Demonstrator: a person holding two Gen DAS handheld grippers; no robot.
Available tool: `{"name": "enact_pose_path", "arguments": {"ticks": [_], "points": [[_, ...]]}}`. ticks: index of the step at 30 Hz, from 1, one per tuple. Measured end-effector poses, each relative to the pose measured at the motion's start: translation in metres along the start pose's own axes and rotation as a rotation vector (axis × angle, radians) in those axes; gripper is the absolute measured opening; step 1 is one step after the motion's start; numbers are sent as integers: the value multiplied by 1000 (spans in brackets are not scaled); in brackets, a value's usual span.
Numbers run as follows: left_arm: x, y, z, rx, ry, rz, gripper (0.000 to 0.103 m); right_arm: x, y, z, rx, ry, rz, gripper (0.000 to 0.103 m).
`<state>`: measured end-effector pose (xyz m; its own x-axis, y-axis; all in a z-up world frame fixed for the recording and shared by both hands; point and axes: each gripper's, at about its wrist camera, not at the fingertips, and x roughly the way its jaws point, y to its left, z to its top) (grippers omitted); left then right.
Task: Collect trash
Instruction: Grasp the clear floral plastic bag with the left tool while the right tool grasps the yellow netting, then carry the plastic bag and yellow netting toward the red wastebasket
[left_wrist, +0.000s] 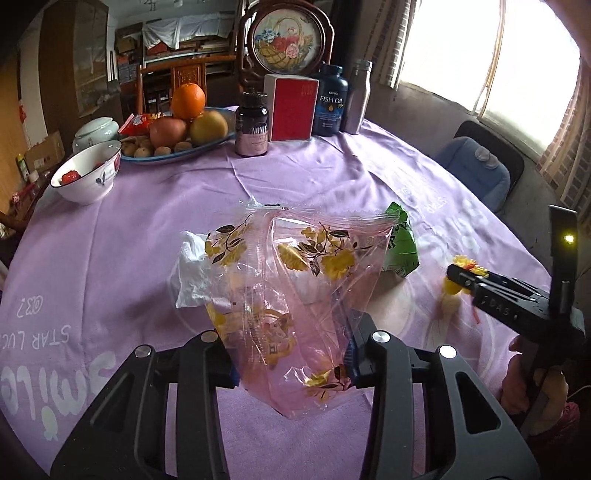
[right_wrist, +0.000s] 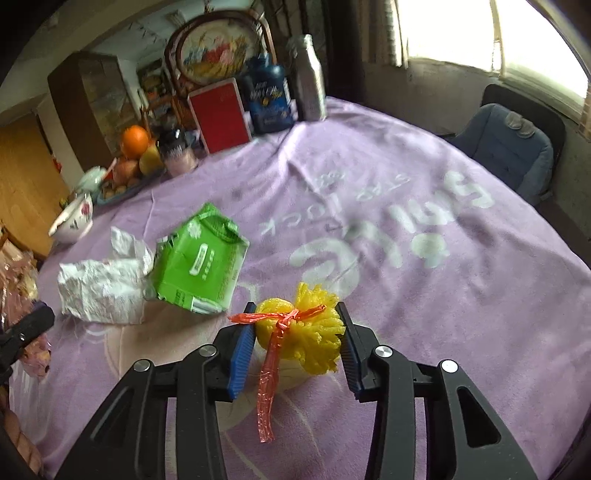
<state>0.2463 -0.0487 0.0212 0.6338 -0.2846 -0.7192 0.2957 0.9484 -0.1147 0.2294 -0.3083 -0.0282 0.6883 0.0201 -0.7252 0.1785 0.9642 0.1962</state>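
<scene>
A lilac tablecloth (right_wrist: 424, 280) printed "Smile" and "STAR LUCK" covers the table. Only the left wrist view shows the left gripper (left_wrist: 293, 363) clamped on a clear pink flowered bag (left_wrist: 295, 295); only the right wrist view shows the right gripper (right_wrist: 297, 347) pinching a yellow mesh bundle (right_wrist: 314, 332). Beyond lie a green packet (right_wrist: 199, 266), crumpled white paper (right_wrist: 99, 288), then a "FISH OIL" bottle (left_wrist: 330, 101).
</scene>
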Motion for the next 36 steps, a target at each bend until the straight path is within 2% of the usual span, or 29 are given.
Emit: {"name": "enact_pose_path", "arguments": {"ticks": [4, 13, 20, 25, 29, 32, 36], "points": [[-1, -2, -2, 14, -6, 8, 41, -25, -5, -16, 38, -11, 15, 42], [-20, -12, -7, 50, -53, -22, 41, -119, -17, -51, 18, -140, -17, 43], [-33, -28, -23, 80, -84, -50, 41, -166, -58, -88, 39, -187, -128, 43], [-44, -58, -40, 157, -140, -30, 41, -199, -105, -116, 98, -210, -216, 43], [-42, -93, -57, 211, -129, -51, 41, -224, -157, -145, 186, -221, -305, 44], [-41, -125, -68, 259, -113, -86, 41, -234, -198, -173, 271, -205, -357, 44], [-45, -163, -74, 296, -101, -163, 41, -234, -243, -205, 362, -163, -385, 44]]}}
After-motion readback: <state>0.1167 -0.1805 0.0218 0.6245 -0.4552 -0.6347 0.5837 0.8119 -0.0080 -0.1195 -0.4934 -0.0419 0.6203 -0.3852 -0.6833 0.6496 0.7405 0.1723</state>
